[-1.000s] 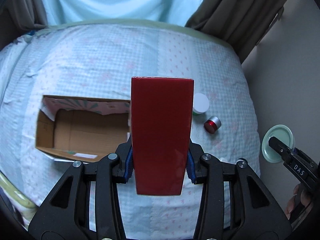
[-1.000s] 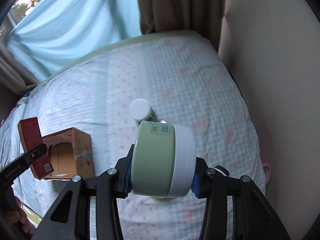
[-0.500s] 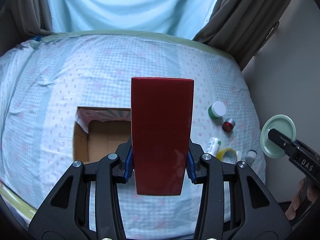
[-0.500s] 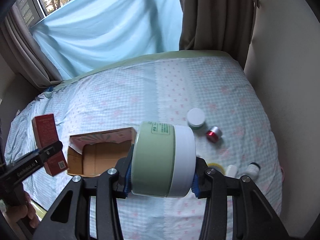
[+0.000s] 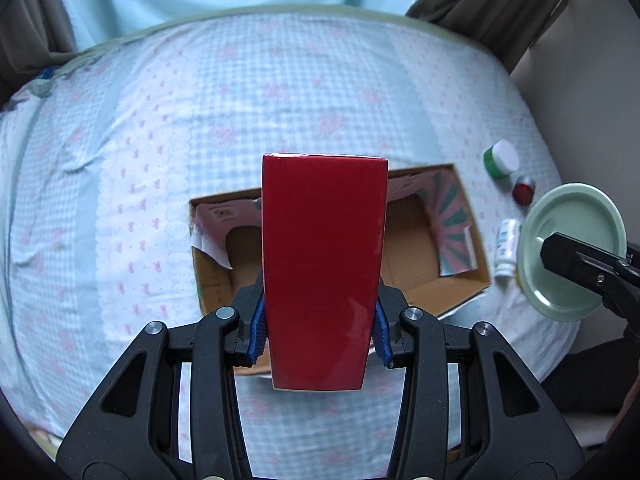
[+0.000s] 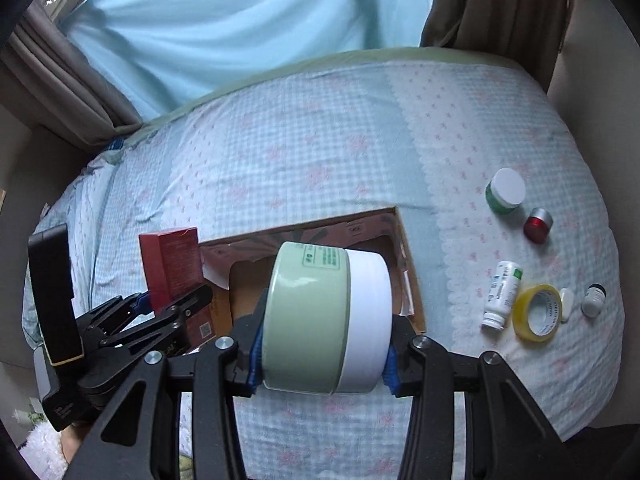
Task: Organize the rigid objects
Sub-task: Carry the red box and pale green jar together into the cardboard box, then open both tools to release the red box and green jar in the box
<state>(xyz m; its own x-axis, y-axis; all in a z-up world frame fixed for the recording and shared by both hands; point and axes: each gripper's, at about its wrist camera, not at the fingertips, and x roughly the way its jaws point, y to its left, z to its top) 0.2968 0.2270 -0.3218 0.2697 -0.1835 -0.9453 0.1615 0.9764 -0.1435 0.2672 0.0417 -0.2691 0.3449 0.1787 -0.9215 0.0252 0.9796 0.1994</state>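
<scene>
My left gripper [image 5: 320,336] is shut on a tall red box [image 5: 322,264] and holds it above the open cardboard box [image 5: 460,284] on the bed. The red box also shows in the right wrist view [image 6: 172,264], in the left gripper [image 6: 172,308]. My right gripper [image 6: 324,364] is shut on a pale green jar with a white lid [image 6: 324,316], held on its side over the cardboard box [image 6: 412,272]. The jar's base shows in the left wrist view [image 5: 568,252] at the right.
On the bed right of the box lie a green jar with white lid [image 6: 505,191], a small red jar [image 6: 538,225], a white bottle [image 6: 502,294], a yellow tape roll [image 6: 538,312] and a small grey-capped bottle [image 6: 594,299]. A wall runs along the right; curtains hang behind.
Both grippers have moved over the cardboard box while keeping their loads. In both views the box now sits directly under the held items.
</scene>
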